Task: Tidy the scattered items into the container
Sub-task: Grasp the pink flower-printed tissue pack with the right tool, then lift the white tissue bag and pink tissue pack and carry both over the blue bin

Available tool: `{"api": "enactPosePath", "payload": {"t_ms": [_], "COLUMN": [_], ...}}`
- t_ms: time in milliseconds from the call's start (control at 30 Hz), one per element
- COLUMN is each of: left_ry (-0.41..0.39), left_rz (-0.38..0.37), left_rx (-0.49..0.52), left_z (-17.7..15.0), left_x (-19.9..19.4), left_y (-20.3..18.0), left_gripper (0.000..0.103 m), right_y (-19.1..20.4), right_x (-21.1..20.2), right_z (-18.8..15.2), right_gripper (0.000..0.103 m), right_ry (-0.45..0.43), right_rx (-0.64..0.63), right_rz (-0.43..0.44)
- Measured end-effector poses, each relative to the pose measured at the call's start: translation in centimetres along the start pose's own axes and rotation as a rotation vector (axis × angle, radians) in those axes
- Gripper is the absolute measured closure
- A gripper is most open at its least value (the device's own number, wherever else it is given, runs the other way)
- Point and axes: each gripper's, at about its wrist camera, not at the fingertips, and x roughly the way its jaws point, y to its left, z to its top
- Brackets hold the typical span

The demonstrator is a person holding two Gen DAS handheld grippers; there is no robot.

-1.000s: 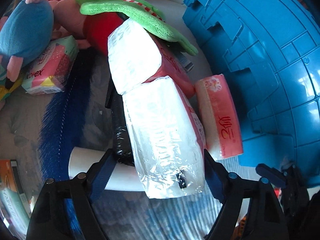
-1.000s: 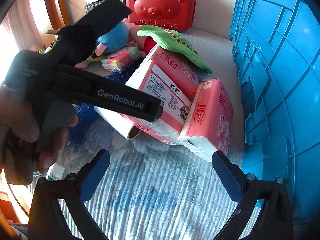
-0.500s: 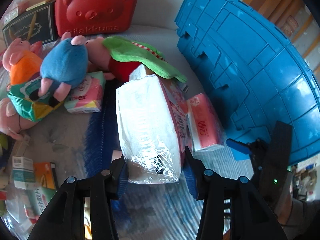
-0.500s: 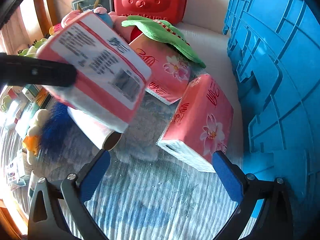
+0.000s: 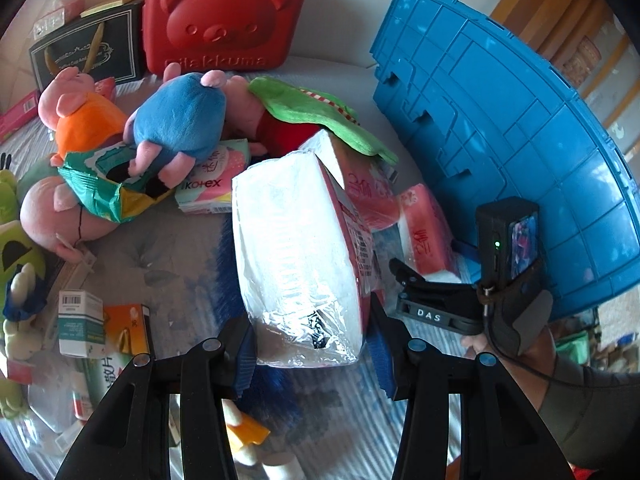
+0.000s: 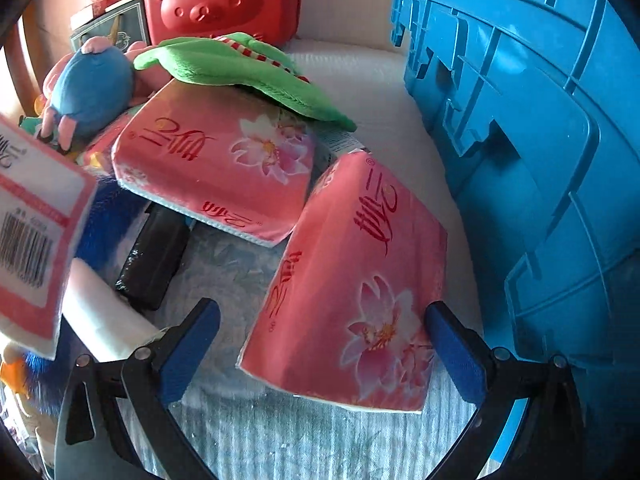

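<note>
The left gripper (image 5: pixel 312 344) clamps a plastic-wrapped tissue pack (image 5: pixel 296 248) between its blue pads (image 5: pixel 245 350), holding it raised above the patterned bedcover (image 5: pixel 172 252). The same pack's barcode side shows at the left border of the right wrist view (image 6: pixel 36 236). The right gripper (image 6: pixel 320 344) has its fingers spread wide on either side of a second pink tissue pack (image 6: pixel 352 288), which lies tilted on the bedcover just beside the blue plastic crate (image 6: pixel 540 160); whether the pads touch the pack cannot be told. A third pink tissue pack (image 6: pixel 216 164) lies behind it, with a green plush piece (image 6: pixel 240 72) draped over its far end and a black wrapped bundle (image 6: pixel 156 256) beside its near edge. Toward the bedcover's far edge stand a red bear-faced case (image 5: pixel 224 16) and a dark gift bag (image 5: pixel 88 54). In front of them sit a blue plush toy (image 5: pixel 180 120) and an orange-dressed pig plush (image 5: pixel 84 116). Small boxes (image 5: pixel 80 322) lie scattered near the left edge.
</note>
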Motion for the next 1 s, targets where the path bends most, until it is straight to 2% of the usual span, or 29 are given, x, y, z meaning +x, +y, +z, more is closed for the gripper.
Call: {"api": "enactPosePath", "payload": {"t_ms": [133, 300, 367, 500, 567, 733, 1000], "left_ry": [0.002, -0.006, -0.012, -0.026, -0.033, -0.042, -0.065], "left_rz": [-0.001, -0.002, -0.003, -0.004, -0.007, -0.013, -0.011], "left_rx": [0.005, 0.003, 0.004, -0.002, -0.004, -0.002, -0.004], "left_z": [-0.2, -0.4, -0.4, -0.5, -0.6, -1.0, -1.9], "left_x": [-0.3, -0.8, -1.1, -1.6, -1.9, -2.6, -4.3], "left_y": [0.1, 0.2, 0.2, 0.4, 0.4, 0.2, -0.1], "left_gripper": [0.056, 0.056, 0.056, 0.056, 0.056, 0.056, 0.056], "right_y": [0.5, 0.5, 0.2, -0.6, -0.7, -0.6, 0.5], "right_x": [0.7, 1.4, 1.0, 0.3, -0.2, -1.2, -5.8], "right_z": [0.2, 0.5, 0.5, 0.4, 0.3, -0.3, -2.1], "right_gripper": [0.000, 0.001, 0.017, 0.028, 0.037, 0.042, 0.043], "right_ry": [0.008, 0.040, 0.036, 0.033, 0.026, 0.023, -0.002], "right_rx": [0.011, 0.016, 0.022, 0.036, 0.029, 0.021, 0.025], "right_rz": [-0.072, -0.118, -0.136, -0.116, -0.108, -0.061, -0.005]}}
